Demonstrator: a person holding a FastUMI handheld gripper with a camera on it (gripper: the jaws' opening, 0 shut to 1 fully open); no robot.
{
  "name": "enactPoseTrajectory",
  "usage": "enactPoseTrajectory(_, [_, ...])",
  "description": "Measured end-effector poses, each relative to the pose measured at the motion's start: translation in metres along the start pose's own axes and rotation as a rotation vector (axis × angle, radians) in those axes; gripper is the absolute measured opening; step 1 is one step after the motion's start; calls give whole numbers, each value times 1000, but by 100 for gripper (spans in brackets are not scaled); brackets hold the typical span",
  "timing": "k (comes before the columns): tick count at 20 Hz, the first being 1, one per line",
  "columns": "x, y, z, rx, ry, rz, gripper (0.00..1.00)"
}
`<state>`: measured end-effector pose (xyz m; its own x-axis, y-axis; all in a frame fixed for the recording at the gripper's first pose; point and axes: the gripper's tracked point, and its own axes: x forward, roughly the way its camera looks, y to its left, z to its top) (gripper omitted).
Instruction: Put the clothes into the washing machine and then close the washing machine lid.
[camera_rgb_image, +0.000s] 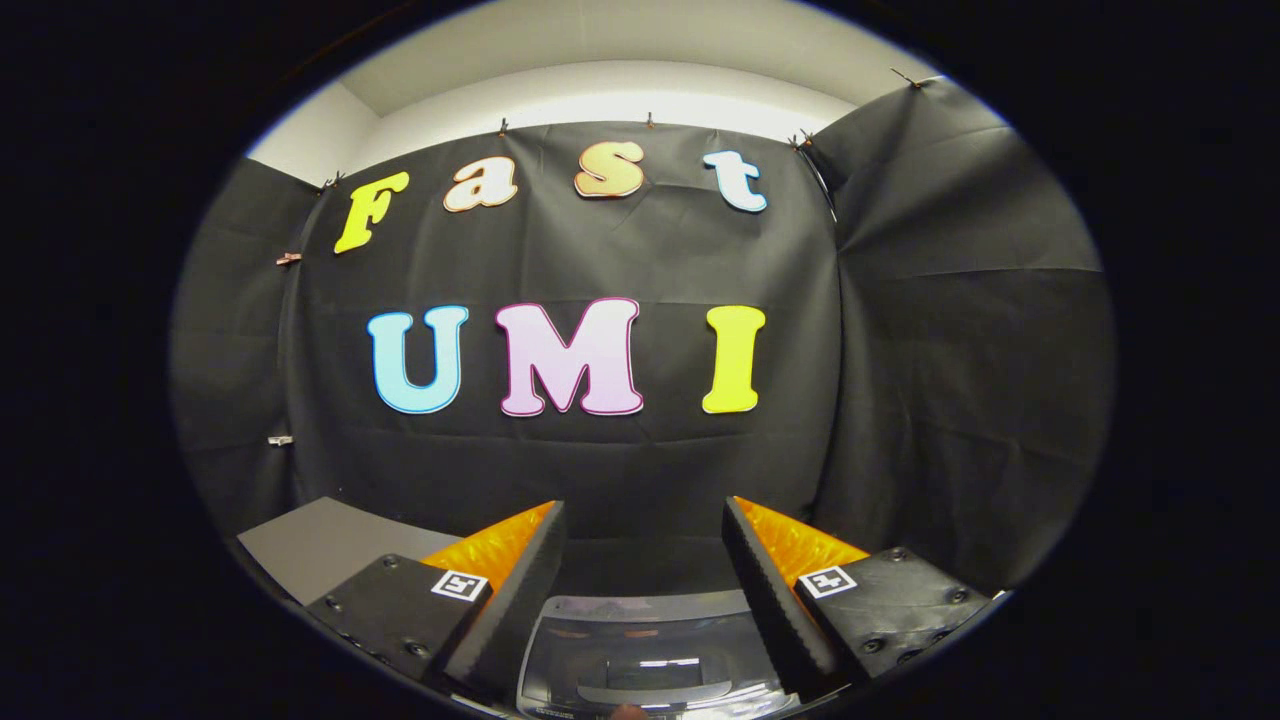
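My gripper (645, 525) is open, its two fingers spread wide with nothing between them. It is held high and faces the booth's black back wall. Low down between the fingers I see the top of the washing machine (650, 650). Its glossy grey lid (655, 670) has a dark window and appears to lie flat. No clothes are in sight.
A grey flat surface (310, 545) lies to the left of the fingers, against the black wall. Black cloth walls stand ahead and to the right.
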<state>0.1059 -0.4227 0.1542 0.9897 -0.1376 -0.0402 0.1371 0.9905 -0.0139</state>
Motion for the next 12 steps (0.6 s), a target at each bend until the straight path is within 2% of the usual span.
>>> enactPoseTrajectory(12, [0, -2, 0, 9, 2, 17, 97])
